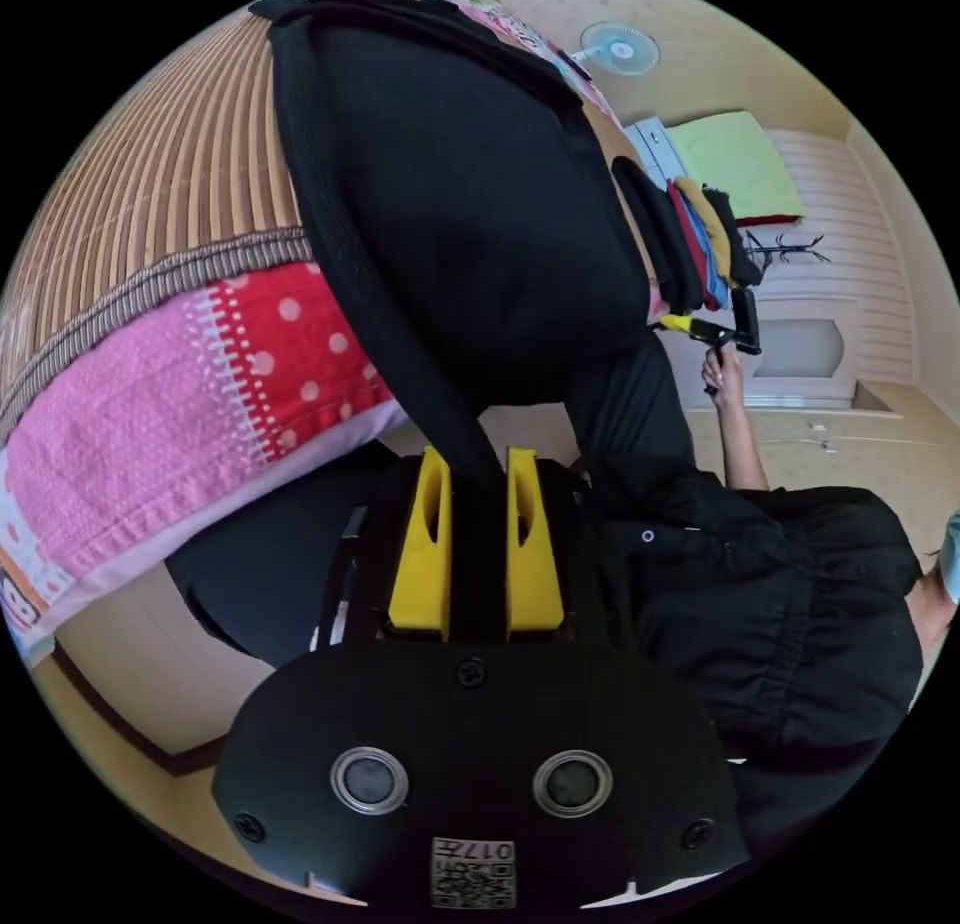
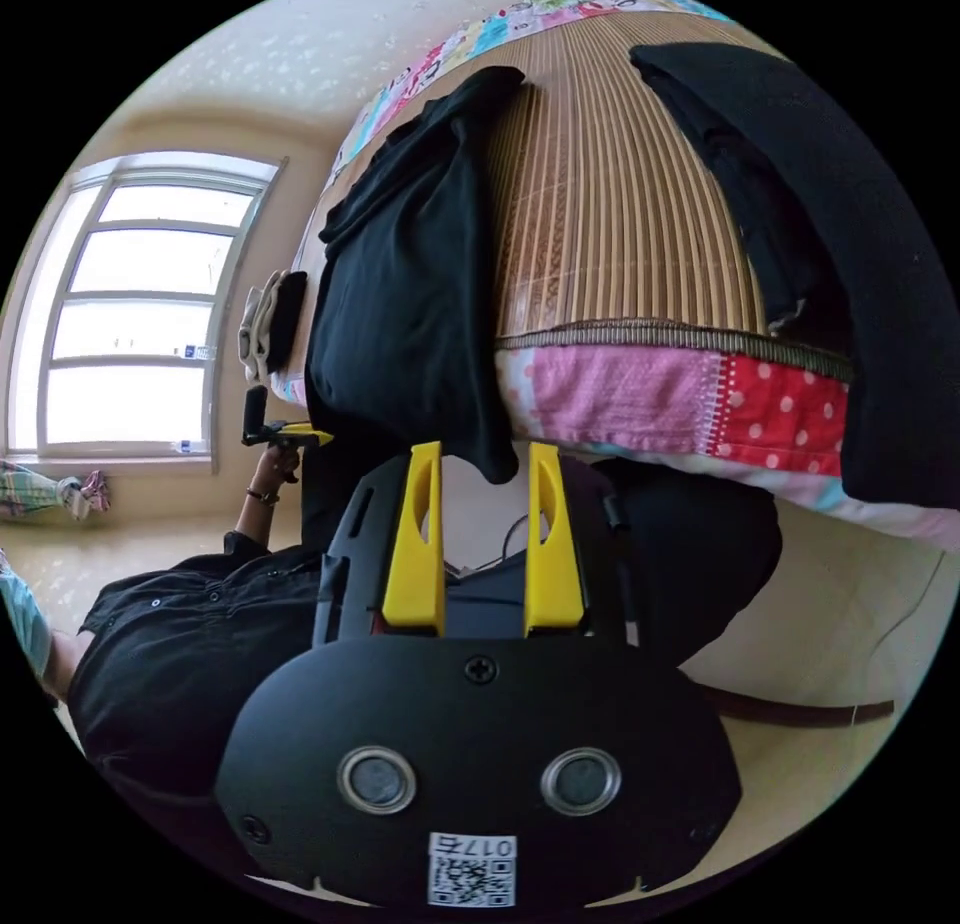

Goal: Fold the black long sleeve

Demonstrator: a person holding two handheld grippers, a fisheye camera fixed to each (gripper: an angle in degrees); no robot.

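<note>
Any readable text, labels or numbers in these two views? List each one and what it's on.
No text reads reliably.
Left sticker, on the black housing in the left gripper view: a square code and a few characters, too small to read.
Right sticker, on the housing in the right gripper view: the same.
Quilt: pattern, no legible words.

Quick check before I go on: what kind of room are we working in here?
Most likely a bedroom in a home: a bed with a bamboo mat over a patchwork quilt, a window, and a stack of folded clothes.
</note>
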